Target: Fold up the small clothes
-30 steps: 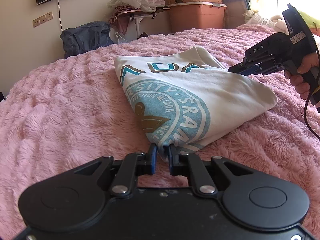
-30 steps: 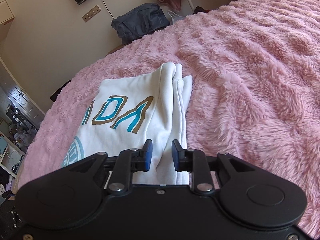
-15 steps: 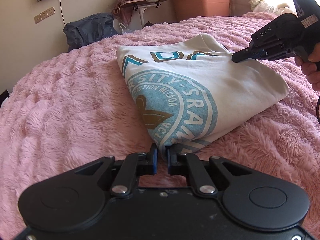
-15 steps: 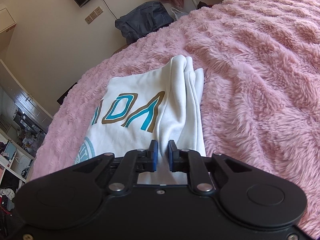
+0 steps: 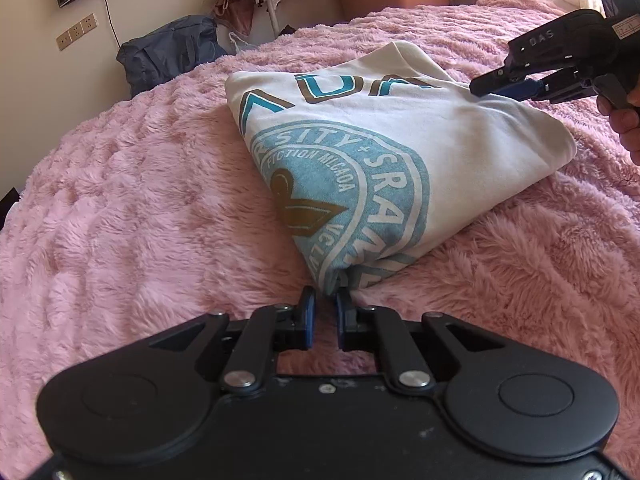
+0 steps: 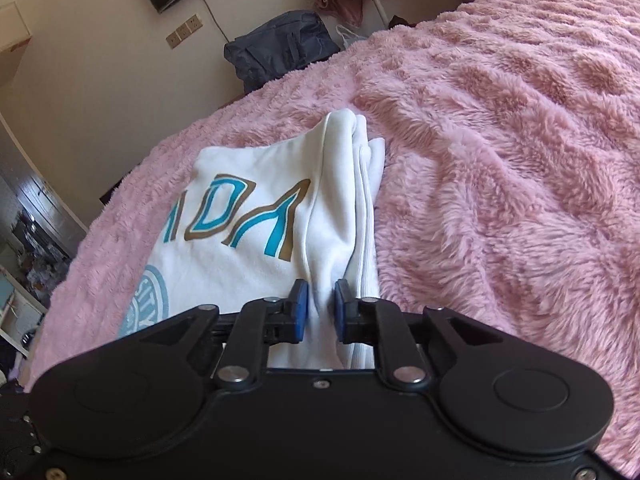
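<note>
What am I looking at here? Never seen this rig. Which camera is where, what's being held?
No robot: a person holds a two-finger gripper in each hand, and each carries a fisheye camera looking along its fingers. The black plate low in each picture is that gripper's own body.

The left wrist view shows the left gripper with its jaws closed on the near corner of a folded white shirt. The right gripper reaches in from the side there. The right wrist view shows the right gripper pinching the shirt's bunched edge.

The shirt lies on a fluffy pink blanket covering a bed.
</note>
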The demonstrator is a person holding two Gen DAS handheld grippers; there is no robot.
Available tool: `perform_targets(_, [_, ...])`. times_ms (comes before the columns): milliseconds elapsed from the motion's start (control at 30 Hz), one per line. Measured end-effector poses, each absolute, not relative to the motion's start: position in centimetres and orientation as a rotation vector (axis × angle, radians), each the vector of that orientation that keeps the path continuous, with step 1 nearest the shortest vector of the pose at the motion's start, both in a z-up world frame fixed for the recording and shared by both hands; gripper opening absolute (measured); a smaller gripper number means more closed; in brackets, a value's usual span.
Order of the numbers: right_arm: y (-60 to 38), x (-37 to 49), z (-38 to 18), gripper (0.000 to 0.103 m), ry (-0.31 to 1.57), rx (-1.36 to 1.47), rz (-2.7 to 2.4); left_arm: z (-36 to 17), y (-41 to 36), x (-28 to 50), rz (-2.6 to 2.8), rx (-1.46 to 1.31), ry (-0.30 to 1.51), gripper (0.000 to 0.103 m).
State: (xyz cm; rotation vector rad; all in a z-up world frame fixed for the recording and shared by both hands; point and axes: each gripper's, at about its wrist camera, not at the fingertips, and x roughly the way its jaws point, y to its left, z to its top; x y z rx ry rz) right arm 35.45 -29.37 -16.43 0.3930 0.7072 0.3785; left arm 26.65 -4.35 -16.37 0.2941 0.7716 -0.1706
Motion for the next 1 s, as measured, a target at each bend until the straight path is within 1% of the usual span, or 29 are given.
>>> perform_targets(33, [-30.1,34.6,-15.9,0.041,0.695,0.433,0.376,-16.2,-4.1,26.3,-0.171,0.297,0.767,0.011])
perform_targets(67, [-30.5,33.8,-15.3,0.043,0.676,0.438,0.377,-16.1,-3.9,25.9,-0.171,0.301,0.763,0.012])
perform_targets(167, [-32.0,31.0,-14.4,0.043,0.673,0.447,0.365,-15.7,-3.5,24.9,-0.160,0.300,0.751,0.012])
perform_targets(367, [-33.2,27.6,-15.9,0.044,0.739,0.518,0.395,-13.7,-3.4,24.0,-0.125,0.252,0.635,0.015])
perform_targets(400, [-33.0,27.6,-16.2,0.042,0.747,0.518,0.402,-13.1,-3.5,24.2,-0.128,0.235,0.620,0.017])
perform_targets(433, [-32.7,27.8,-16.6,0.039,0.758,0.522,0.408,-12.7,-3.6,24.4,-0.136,0.215,0.610,0.020])
perform_targets(500, [-32.2,28.3,-17.2,0.005,0.779,0.540,0.430,-11.9,-3.5,25.1,-0.159,0.152,0.604,0.022])
perform_targets(567, [-31.6,28.7,-17.2,0.005,0.791,0.514,0.416,-11.1,-3.4,26.0,-0.185,0.074,0.595,0.023])
perform_targets(667, [-31.5,28.4,-15.6,0.005,0.723,0.457,0.407,-10.6,-3.3,27.3,-0.213,-0.019,0.582,0.024])
perform_targets(767, [-32.2,28.8,-14.6,0.004,0.709,0.430,0.387,-11.2,-3.6,28.9,-0.231,-0.082,0.609,0.027])
perform_targets(867, [-32.1,29.7,-16.3,0.004,0.774,0.402,0.369,-13.3,-3.6,30.5,-0.226,-0.136,0.713,0.027])
perform_targets(1000, [-32.2,29.8,-18.7,0.003,0.806,0.440,0.348,-15.1,-3.4,31.1,-0.221,-0.155,0.753,0.028])
